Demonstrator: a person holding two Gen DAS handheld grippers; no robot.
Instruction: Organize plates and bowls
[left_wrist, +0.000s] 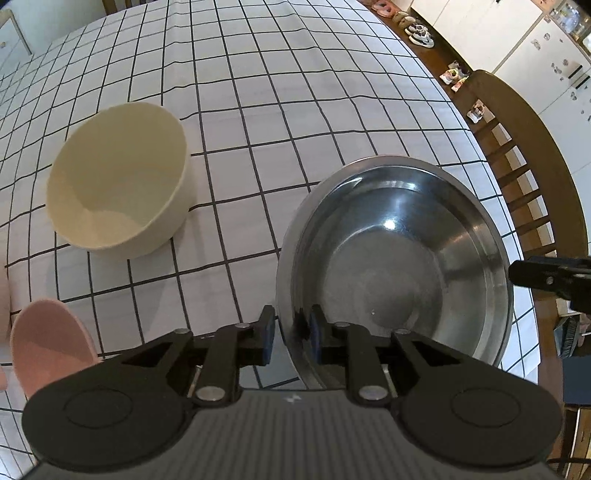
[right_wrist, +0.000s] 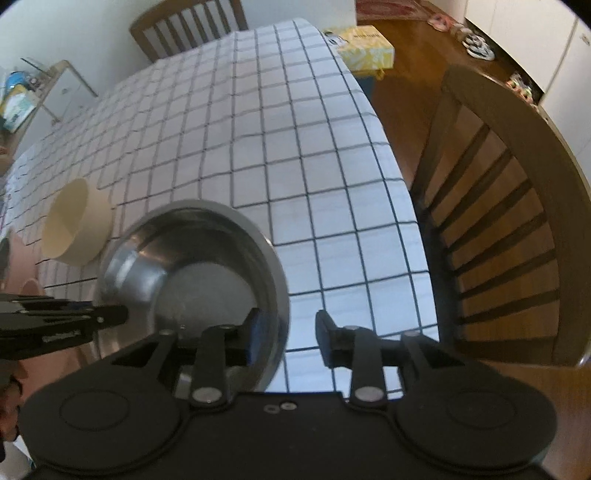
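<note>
A steel bowl (left_wrist: 399, 266) sits near the table's right edge; it also shows in the right wrist view (right_wrist: 192, 266). My left gripper (left_wrist: 291, 336) straddles the bowl's near rim, jaws narrow, one finger inside and one outside, seemingly clamped on it. My right gripper (right_wrist: 286, 332) is open, its left finger inside the bowl's rim and its right finger outside, over the cloth. A cream bowl (left_wrist: 118, 181) stands to the left, also seen in the right wrist view (right_wrist: 74, 225). A pink plate (left_wrist: 48, 343) lies at the near left.
The table has a white checked cloth (left_wrist: 280, 96). A wooden chair (right_wrist: 509, 229) stands close to the right edge. A yellow tissue box (right_wrist: 365, 48) sits on the floor beyond the table. Shoes (left_wrist: 417, 29) line the far wall.
</note>
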